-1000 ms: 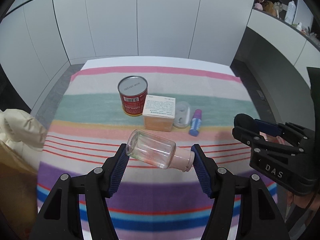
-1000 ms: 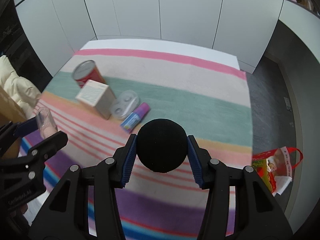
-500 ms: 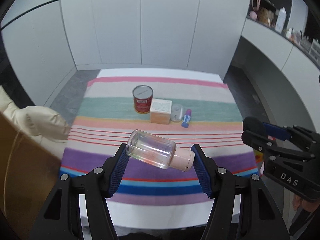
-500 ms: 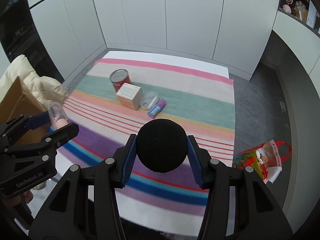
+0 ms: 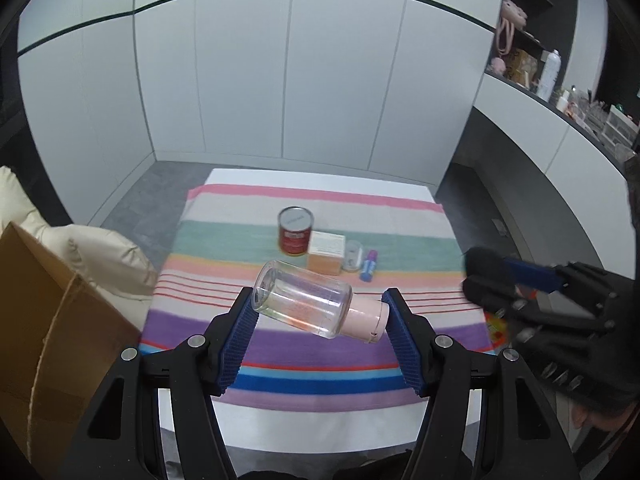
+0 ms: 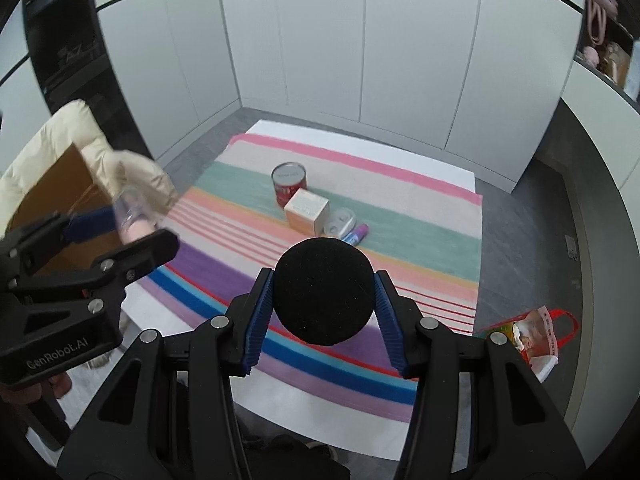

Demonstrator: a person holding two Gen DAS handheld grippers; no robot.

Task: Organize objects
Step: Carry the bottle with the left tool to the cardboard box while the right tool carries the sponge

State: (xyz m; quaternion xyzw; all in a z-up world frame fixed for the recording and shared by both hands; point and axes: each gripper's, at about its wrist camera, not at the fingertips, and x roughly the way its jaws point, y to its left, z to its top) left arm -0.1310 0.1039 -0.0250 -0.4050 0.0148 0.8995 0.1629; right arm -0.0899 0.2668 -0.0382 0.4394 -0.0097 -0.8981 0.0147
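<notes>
Left gripper [image 5: 320, 314]: jaws partly closed, clamping a clear bottle [image 5: 304, 304] with a pink cap lengthwise, held tilted above the striped cloth [image 5: 320, 344]. Right gripper [image 6: 323, 296]: jaws partly closed on a black ball [image 6: 323, 291]. Beyond both, on the cloth: red can [image 5: 295, 231], box [image 5: 327, 251], clear round container [image 5: 353, 256], small tube [image 5: 369, 265], closely grouped.

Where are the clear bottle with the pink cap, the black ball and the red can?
clear bottle [image 5: 304, 302], left wrist view, on its transparent body.
black ball [image 6: 323, 291], right wrist view, on its front middle.
red can [image 5: 295, 235], left wrist view, on its red side.
</notes>
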